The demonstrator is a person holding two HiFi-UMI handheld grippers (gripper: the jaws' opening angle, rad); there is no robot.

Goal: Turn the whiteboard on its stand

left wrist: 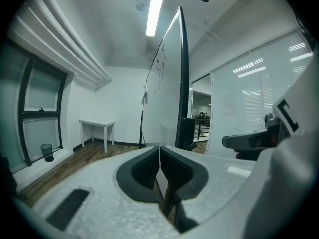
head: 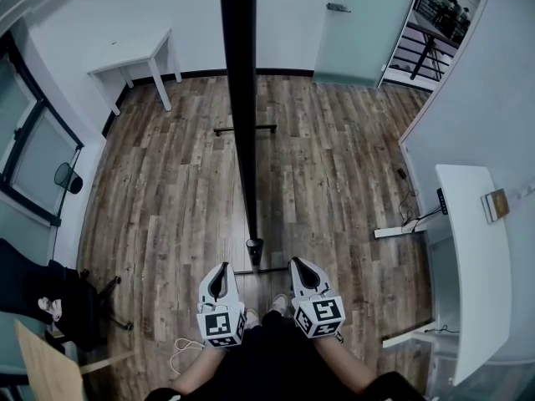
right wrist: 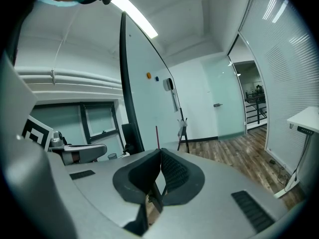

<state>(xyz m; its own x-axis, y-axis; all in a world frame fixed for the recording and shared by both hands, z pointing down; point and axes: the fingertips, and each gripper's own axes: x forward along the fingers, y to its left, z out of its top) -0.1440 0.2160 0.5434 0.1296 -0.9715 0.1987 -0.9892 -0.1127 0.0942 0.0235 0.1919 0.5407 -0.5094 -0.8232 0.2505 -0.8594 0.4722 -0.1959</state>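
From the head view the whiteboard (head: 241, 98) is seen edge-on, a tall black-framed panel running from the top of the picture down to its near corner just ahead of me. Its stand's foot bars (head: 245, 129) rest on the wooden floor. My left gripper (head: 221, 267) and right gripper (head: 298, 264) hover side by side just short of the near edge, one on each side of it. Both are shut with nothing between the pads. In the left gripper view the board's frame (left wrist: 184, 73) rises just ahead, to the right of the jaws. In the right gripper view the frame (right wrist: 127, 88) rises to their left.
A small white table (head: 134, 55) stands at the back left and a glass door (head: 364, 23) at the back right. A long white desk (head: 472, 266) lines the right wall. A black chair (head: 58, 303), a wastebasket (head: 68, 176) and a floor cable (head: 180, 353) sit at my left.
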